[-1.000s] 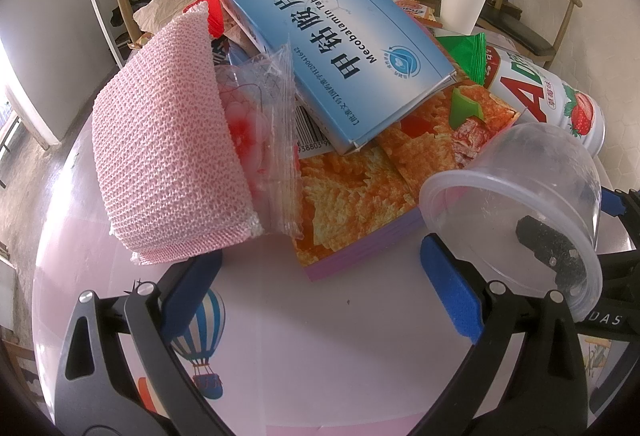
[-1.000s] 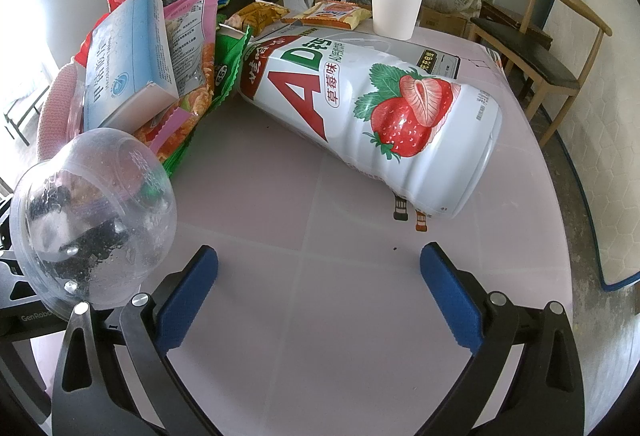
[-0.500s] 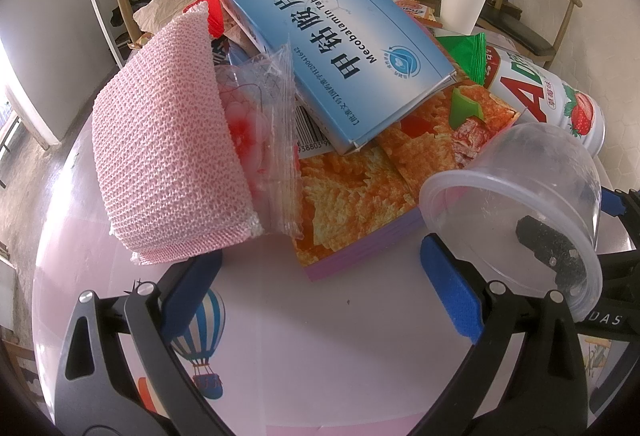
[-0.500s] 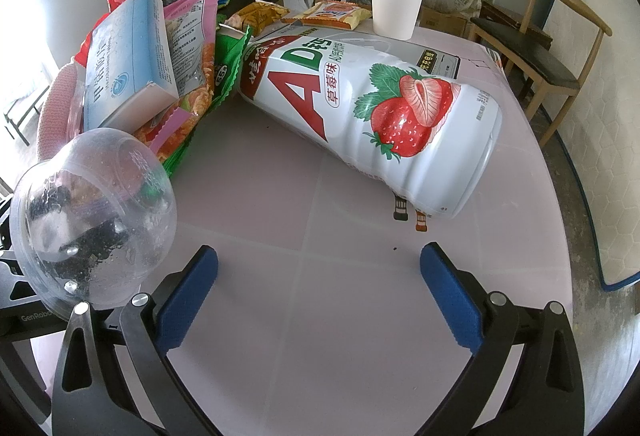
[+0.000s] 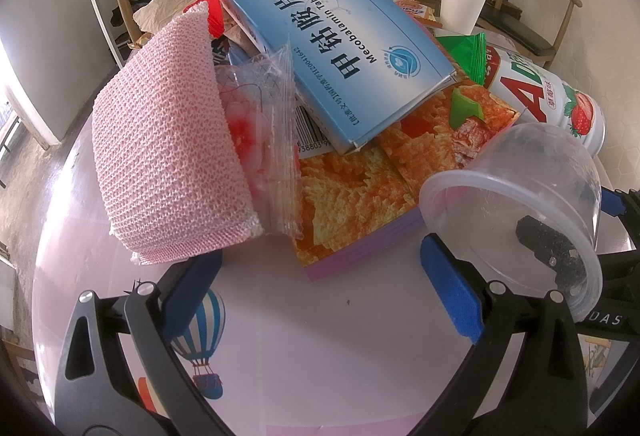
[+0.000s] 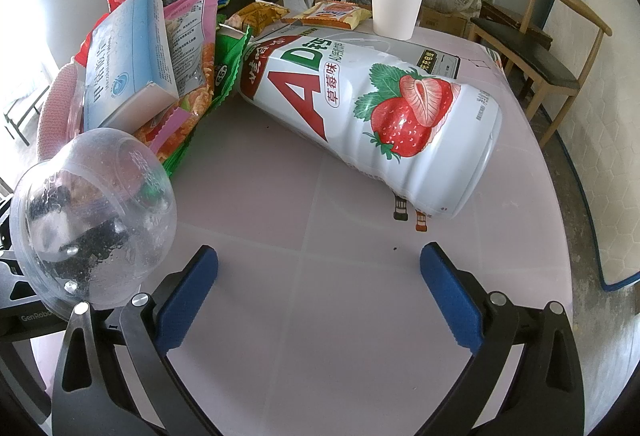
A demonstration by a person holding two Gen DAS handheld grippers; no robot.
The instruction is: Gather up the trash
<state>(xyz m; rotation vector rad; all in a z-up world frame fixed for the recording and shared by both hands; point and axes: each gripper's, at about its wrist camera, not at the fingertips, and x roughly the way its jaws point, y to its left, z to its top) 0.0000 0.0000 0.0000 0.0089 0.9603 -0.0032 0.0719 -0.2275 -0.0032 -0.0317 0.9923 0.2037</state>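
A heap of trash covers the pink table (image 5: 312, 348): a pink mesh cloth (image 5: 168, 163), a clear plastic wrapper (image 5: 272, 139), a blue tablet box (image 5: 340, 47), an orange snack bag (image 5: 360, 195) and a clear plastic cup (image 5: 516, 211) on its side. My left gripper (image 5: 320, 288) stands open just in front of the heap, nothing between its fingers. In the right wrist view a big white strawberry drink bottle (image 6: 384, 107) lies on its side ahead of my right gripper (image 6: 318, 288), which is open and empty. The clear cup (image 6: 96, 211) lies left of it.
A white paper cup (image 6: 396, 3) stands upright at the far side, with small snack packets (image 6: 332, 11) beside it. Green wrappers (image 6: 228, 63) lie between box and bottle. Wooden chairs (image 6: 532, 51) stand around the round table; its edge (image 6: 560, 195) curves at right.
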